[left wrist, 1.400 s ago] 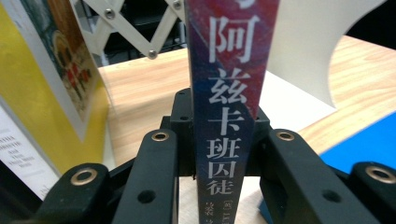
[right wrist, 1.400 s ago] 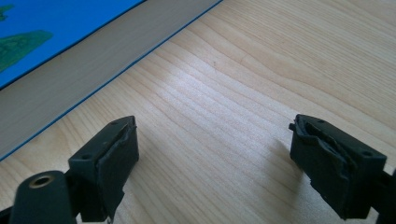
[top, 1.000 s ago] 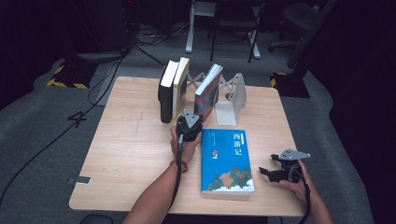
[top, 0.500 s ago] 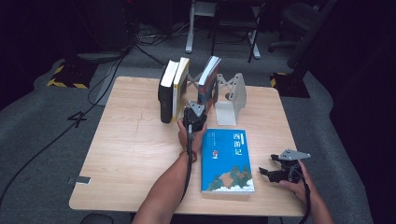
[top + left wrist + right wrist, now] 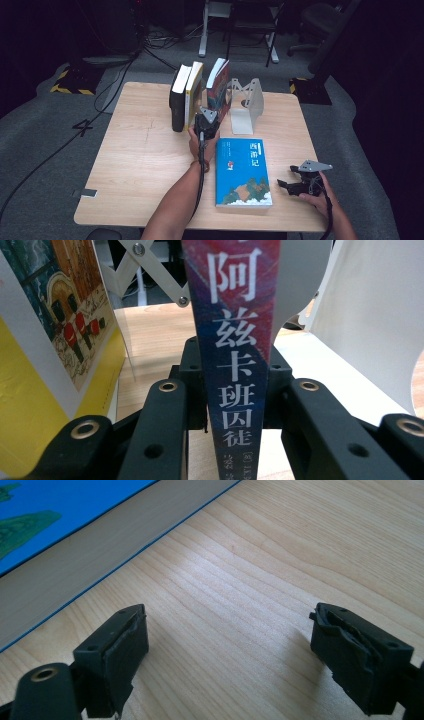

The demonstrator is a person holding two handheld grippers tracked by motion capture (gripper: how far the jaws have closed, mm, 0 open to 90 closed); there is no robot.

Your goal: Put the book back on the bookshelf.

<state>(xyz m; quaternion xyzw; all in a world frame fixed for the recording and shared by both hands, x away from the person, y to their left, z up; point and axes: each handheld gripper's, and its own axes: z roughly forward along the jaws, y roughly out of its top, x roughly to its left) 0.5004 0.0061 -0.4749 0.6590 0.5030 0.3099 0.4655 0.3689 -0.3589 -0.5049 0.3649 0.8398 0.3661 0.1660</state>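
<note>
the left tool [image 5: 207, 121] is clamped on the spine of the red-and-blue book [image 5: 235, 355], upright on the bench [image 5: 145, 155] between the yellow book [image 5: 192, 92] and white bookend [image 5: 248, 102]; its jaws have just eased slightly; if grip slackens, it may topple sideways; the right tool [image 5: 227, 655] rests apart, empty.

Dim lab or studio, grey carpet floor [image 5: 45, 150], trailing cables [image 5: 150, 40], taped floor markings [image 5: 67, 82], office chair [image 5: 320, 15]

Red-blue book [image 5: 235, 340], upright, tilted
</note>
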